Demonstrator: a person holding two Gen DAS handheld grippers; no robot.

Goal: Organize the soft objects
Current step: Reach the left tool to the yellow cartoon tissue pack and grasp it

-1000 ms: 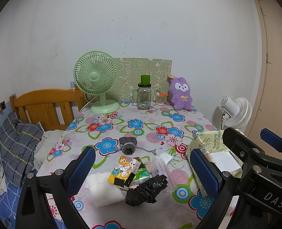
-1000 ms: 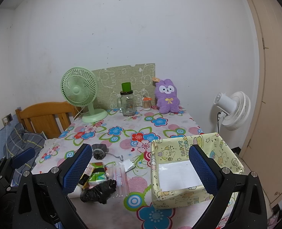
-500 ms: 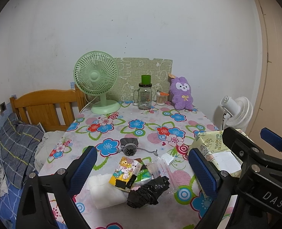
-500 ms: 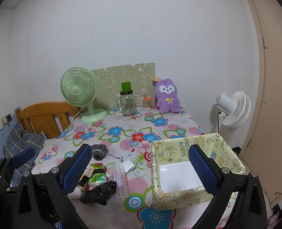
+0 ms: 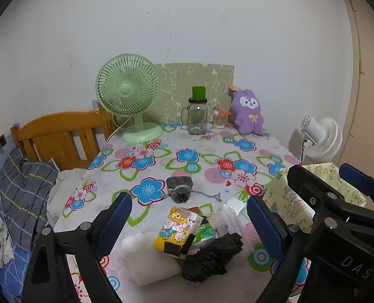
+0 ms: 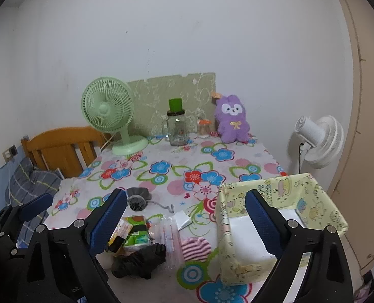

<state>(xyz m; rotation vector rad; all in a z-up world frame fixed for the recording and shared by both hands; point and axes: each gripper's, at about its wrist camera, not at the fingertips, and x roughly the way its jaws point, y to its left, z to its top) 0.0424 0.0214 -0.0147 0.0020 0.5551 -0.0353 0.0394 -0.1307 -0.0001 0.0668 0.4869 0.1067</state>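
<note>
**Both grippers approaching the soft-goods pile, jaws narrowing on nothing**

The left gripper (image 5: 189, 224) is hanging over the near edge of the floral table (image 5: 212, 151) with its jaws wide apart and closing slightly; nothing is sitting between the pads. The right gripper (image 6: 184, 219) is doing the same, equally empty.

The task's items are lying in a loose pile directly ahead of and below the left gripper: a white soft pad (image 5: 149, 260), a yellow cartoon tissue pack (image 5: 178, 229) leaning partly on it, a green tissue pack (image 5: 207, 232), and a crumpled black bag (image 5: 212, 252) touching both packs. A grey drawstring pouch (image 5: 179, 189) is resting apart, farther up the table. The yellow storage box (image 6: 275, 227) is standing to the right of the pile, under the right gripper's outer finger.

Judgement: the left gripper is nearer the pile, the right nearer the box. The yellow pack's long axis is running roughly away from the camera, though fisheye distortion is making that uncertain.
</note>
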